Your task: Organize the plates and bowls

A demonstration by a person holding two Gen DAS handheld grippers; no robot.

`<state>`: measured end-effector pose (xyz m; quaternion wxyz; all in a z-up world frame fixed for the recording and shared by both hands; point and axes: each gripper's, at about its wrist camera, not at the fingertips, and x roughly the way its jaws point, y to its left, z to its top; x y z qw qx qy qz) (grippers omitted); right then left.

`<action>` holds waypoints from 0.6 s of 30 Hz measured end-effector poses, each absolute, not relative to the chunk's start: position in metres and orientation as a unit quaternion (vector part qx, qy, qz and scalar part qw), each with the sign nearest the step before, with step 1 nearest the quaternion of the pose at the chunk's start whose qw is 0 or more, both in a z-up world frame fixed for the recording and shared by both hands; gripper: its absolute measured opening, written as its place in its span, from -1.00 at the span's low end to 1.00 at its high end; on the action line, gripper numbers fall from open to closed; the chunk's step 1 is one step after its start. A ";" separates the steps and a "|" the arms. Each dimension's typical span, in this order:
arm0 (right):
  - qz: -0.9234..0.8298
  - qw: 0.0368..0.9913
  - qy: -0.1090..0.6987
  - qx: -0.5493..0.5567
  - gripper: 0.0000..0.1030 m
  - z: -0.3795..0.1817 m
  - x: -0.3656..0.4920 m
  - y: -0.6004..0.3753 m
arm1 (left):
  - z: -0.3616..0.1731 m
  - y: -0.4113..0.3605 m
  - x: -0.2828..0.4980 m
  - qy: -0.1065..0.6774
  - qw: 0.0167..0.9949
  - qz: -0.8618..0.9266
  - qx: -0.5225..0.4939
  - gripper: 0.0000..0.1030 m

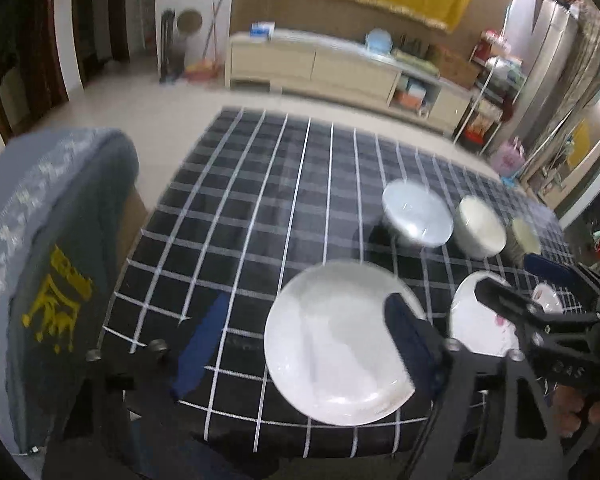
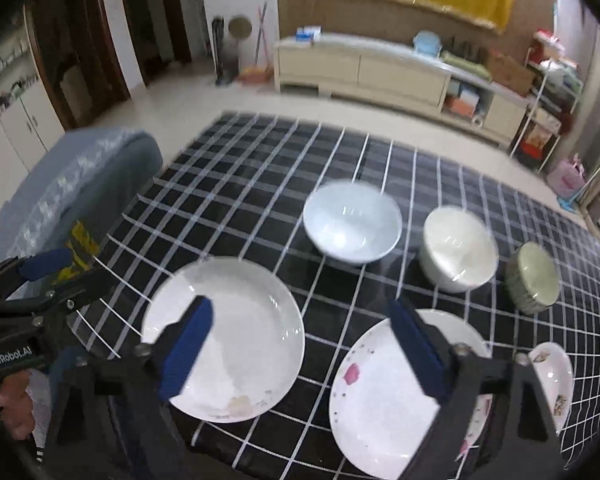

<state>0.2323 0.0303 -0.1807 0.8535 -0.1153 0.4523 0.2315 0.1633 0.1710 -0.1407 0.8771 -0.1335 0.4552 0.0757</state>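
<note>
On the black checked tablecloth (image 2: pixel 260 168) lie a large white plate (image 2: pixel 236 344), a white plate with pink flowers (image 2: pixel 380 396) and a small patterned plate (image 2: pixel 556 376). Behind them stand a pale blue bowl (image 2: pixel 352 224), a white bowl (image 2: pixel 458 254) and a small green-lined ribbed bowl (image 2: pixel 534 278). My right gripper (image 2: pixel 304 332) is open and empty, above the gap between the two big plates. My left gripper (image 1: pixel 308 328) is open and empty over the large white plate (image 1: pixel 332 352). The left wrist view also shows the flowered plate (image 1: pixel 476 320) and the bowls (image 1: pixel 416 216).
A chair draped in grey-blue cloth (image 1: pixel 56 240) stands at the table's left edge. A low beige cabinet (image 2: pixel 380 68) lines the far wall. The right gripper's body (image 1: pixel 540 312) crosses the left wrist view at the right.
</note>
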 end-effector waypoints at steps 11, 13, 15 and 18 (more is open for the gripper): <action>0.230 0.805 0.526 -0.148 0.15 -0.256 0.254 0.044 | -0.215 0.189 0.175 0.542 0.823 0.068 -0.155 0.03; 0.228 0.802 0.533 -0.144 0.15 -0.262 0.258 0.043 | -0.223 0.192 0.176 0.549 0.818 0.067 -0.160 0.03; 0.226 0.800 0.536 -0.146 0.10 -0.267 0.262 0.043 | -0.231 0.194 0.178 0.557 0.812 0.069 -0.161 0.02; 0.228 0.793 0.547 -0.140 -0.19 -0.275 0.269 0.044 | -0.238 0.197 0.182 0.563 0.807 0.069 -0.164 -0.18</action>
